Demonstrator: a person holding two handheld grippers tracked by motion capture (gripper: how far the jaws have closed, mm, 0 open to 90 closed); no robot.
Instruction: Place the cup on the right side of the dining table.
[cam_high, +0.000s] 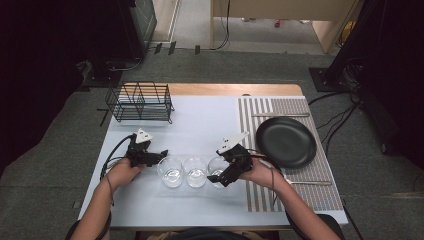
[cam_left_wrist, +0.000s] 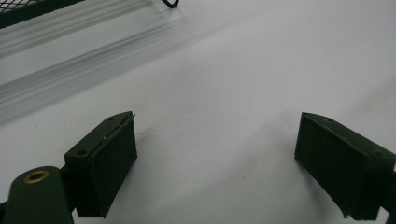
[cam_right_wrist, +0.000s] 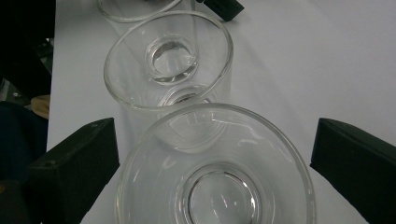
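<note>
R gripper has jaws wide, one each side of the rightmost glass, not touching yet; black plate lies to the glass's right. L gripper also wide, empty.

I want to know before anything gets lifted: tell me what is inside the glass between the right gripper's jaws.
The glass between the open jaws of the right gripper looks empty: its thick clear base and the white table show through. A thin film of water could not be told apart.
</note>
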